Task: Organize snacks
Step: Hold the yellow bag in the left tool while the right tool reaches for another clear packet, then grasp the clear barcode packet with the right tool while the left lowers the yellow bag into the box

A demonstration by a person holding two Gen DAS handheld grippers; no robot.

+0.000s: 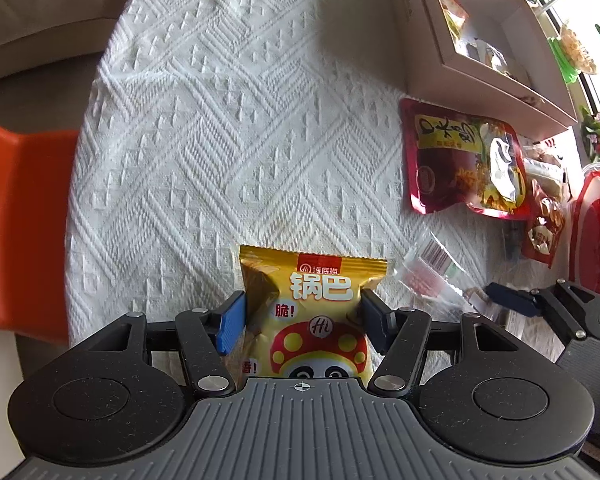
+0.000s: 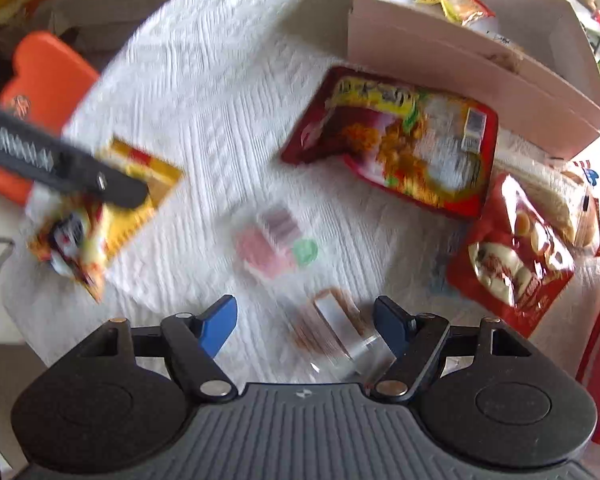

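Left wrist view: our left gripper (image 1: 302,316) clamps the yellow rice-cracker packet (image 1: 314,312) by its sides, above the white tablecloth (image 1: 220,140); the pink box (image 1: 480,48) sits well apart. A puffy bag could slide out in transit. Right wrist view, blurred: our right gripper (image 2: 306,326) stands open over a clear wrapped snack (image 2: 340,332), one pad near it; we may close off-centre and pinch only film.

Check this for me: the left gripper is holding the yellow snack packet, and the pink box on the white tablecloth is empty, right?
Not quite. The box is not empty: the right wrist view shows a yellow snack bag inside it. The rest stands: the left gripper holds the yellow snack packet.
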